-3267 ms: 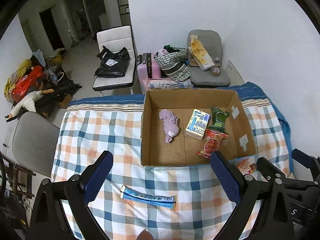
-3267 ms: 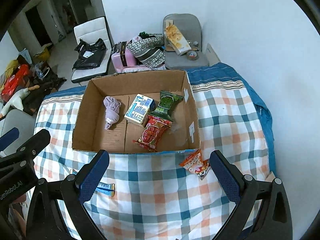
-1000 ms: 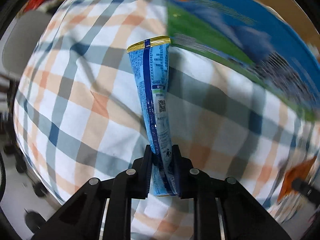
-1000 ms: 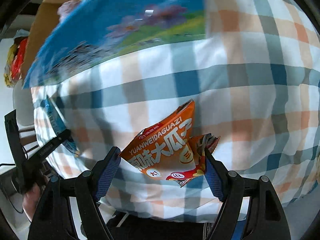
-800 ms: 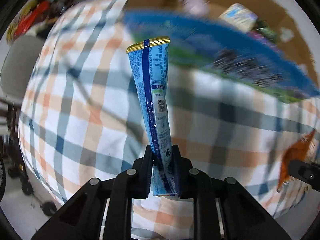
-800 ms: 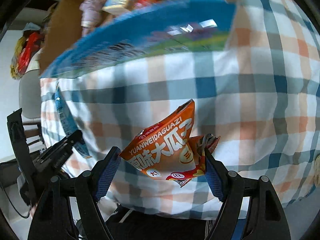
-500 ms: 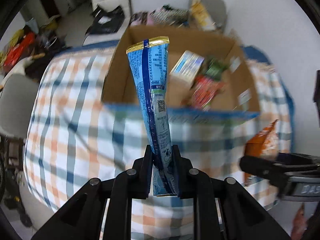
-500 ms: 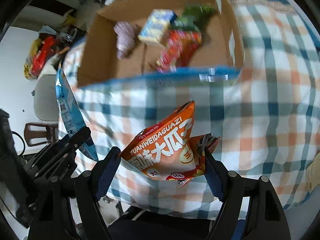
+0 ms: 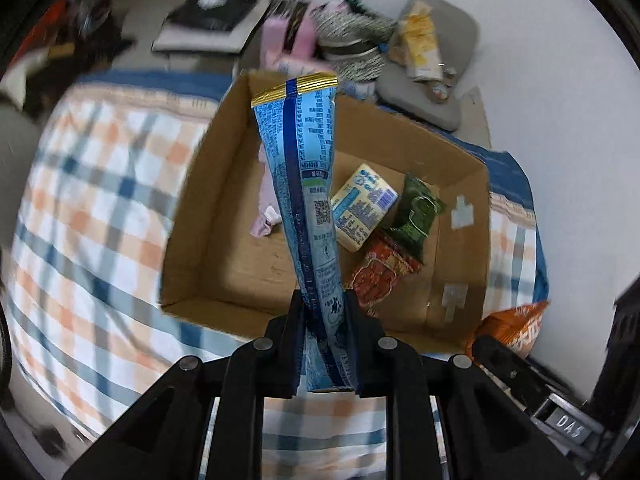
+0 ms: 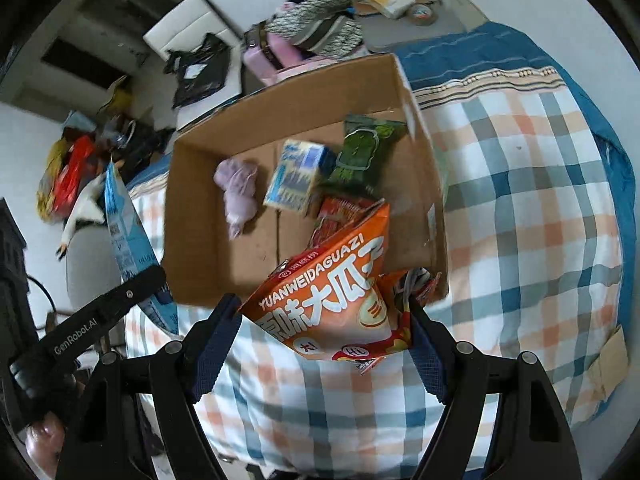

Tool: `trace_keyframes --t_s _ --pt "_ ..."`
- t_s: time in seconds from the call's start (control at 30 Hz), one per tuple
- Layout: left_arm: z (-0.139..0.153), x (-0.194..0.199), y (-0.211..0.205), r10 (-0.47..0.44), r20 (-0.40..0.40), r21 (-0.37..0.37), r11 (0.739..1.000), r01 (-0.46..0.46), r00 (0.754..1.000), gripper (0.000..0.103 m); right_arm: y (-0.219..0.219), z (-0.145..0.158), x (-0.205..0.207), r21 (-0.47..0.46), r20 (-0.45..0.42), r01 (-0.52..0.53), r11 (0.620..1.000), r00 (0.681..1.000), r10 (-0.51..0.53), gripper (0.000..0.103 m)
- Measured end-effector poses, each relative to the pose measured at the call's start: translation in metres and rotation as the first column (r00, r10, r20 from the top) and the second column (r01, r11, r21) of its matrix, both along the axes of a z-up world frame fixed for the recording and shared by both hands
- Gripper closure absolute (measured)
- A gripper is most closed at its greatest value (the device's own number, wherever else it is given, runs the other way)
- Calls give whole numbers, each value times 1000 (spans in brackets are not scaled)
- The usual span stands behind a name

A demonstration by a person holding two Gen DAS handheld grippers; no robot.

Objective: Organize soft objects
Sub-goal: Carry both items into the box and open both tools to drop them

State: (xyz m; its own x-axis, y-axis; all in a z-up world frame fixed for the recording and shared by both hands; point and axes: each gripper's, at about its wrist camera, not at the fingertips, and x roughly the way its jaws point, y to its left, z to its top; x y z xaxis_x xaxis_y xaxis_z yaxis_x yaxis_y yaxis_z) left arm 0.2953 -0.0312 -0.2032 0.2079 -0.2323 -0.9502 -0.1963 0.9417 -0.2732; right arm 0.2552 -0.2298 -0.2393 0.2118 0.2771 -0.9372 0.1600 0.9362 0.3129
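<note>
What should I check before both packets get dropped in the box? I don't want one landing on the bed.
1. Left gripper shut on blue packet: ok.
2. Right gripper shut on orange snack bag: ok.
3. Cardboard box open on top: ok.
4. Bare floor left in the box near the purple cloth: ok.
5. Blue packet over the box: ok.
6. Orange snack bag fully past the near wall: cannot tell.

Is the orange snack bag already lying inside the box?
No, the orange bag is pinched in the right hand-held gripper, up in the air near the box.
</note>
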Motion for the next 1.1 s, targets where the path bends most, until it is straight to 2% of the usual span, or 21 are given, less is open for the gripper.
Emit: trace_keyframes --t_s 0.17,0.33,0.47,0.53,0.67,0.73,0.87,0.97,1.1 --pt "-40 22 5 74 -107 -41 996 -79 991 88 -5 -33 28 -54 -41 63 997 997 -66 22" --pt "-69 33 1 88 -162 -31 995 -95 983 84 -2 -63 48 -99 -87 67 993 993 -76 21" --pt "-94 38 1 94 -245 -17 995 -101 965 81 2 -76 58 -120 -125 48 992 990 -63 20" --pt "-99 38 2 97 -263 -31 994 -109 960 80 2 -81 62 -125 -150 40 991 987 -58 19" --pt "-101 39 1 94 -255 -10 995 -100 962 66 3 -87 66 -153 -186 25 988 981 -54 16" --pt "-100 40 0 84 -248 2 996 -86 965 60 3 -88 68 -162 -198 21 987 979 -53 8" --pt "-95 38 -1 66 -220 27 998 -62 973 44 4 -88 69 -158 -202 19 987 978 -51 7" --pt "-88 37 0 51 -197 43 998 -44 979 36 5 -85 68 -154 -199 11 988 979 -42 6" --pt "-80 33 -3 18 -155 104 995 -2 988 14 9 -78 67 -193 -172 -16 981 985 -17 1"
